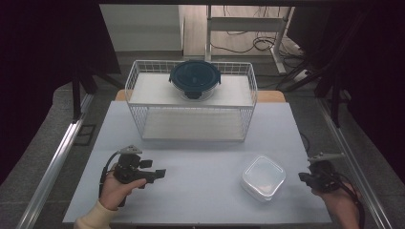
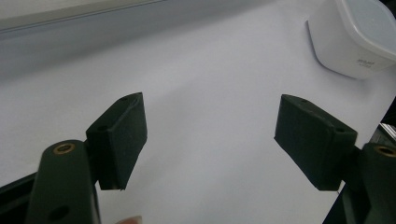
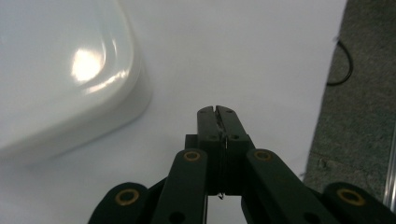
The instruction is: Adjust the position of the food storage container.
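Two grippers, left gripper (image 1: 160, 173) jaws wide apart, right gripper (image 1: 302, 177) jaws closed, both empty, one white container (image 1: 263, 177), one wire rack (image 1: 191, 101)

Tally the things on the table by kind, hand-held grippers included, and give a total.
Food containers: 2, a round dark-blue-lidded glass container and a square white plastic container
White wire shelf racks: 1
Hand-held grippers: 2, left hand-held gripper open, right hand-held gripper shut
Total: 5
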Demonstrator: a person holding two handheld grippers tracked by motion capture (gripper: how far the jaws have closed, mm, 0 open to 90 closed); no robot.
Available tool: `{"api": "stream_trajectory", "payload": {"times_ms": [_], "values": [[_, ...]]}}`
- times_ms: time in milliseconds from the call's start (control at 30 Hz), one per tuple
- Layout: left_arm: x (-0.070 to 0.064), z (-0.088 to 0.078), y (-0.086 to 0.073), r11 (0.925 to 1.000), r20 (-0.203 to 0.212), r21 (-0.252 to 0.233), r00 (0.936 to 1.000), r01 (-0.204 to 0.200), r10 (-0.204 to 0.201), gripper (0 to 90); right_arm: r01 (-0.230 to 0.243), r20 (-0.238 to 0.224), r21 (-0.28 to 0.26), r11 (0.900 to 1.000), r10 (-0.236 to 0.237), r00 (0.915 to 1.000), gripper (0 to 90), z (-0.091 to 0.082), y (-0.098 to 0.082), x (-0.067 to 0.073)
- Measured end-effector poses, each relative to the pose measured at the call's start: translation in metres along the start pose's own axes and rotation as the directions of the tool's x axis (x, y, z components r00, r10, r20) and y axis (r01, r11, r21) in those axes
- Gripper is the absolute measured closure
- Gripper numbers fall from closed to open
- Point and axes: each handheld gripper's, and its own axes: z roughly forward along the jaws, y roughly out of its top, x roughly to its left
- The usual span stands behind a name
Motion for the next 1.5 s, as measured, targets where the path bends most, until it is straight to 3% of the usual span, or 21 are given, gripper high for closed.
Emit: {"api": "stream_trajectory", "payload": {"times_ms": [233,933,1233,1500], "values": [[0.000,0.001,0.000,1.0000,-0.002,0.001,1.0000,0.003,-0.003,24.9,0.034,-0.039,0.046,0.998,-0.032,0.9987,89.1,0.015,-0.009,0.015],[0.001,0.001,-0.001,1.0000,-0.003,0.003,1.0000,0.004,-0.004,24.9,0.092,-0.059,0.046,0.995,-0.090,0.9942,89.2,0.030,0.021,0.041],[0.002,0.000,-0.001,1.0000,-0.005,0.003,1.0000,0.005,-0.005,24.9,0.155,-0.087,0.036,0.987,-0.151,0.9847,89.2,0.039,0.042,0.064],[0.003,0.000,-0.002,1.0000,-0.004,0.002,1.0000,0.007,-0.007,24.9,0.224,-0.123,0.033,0.974,-0.219,0.9680,89.2,0.051,0.062,0.094]]}}
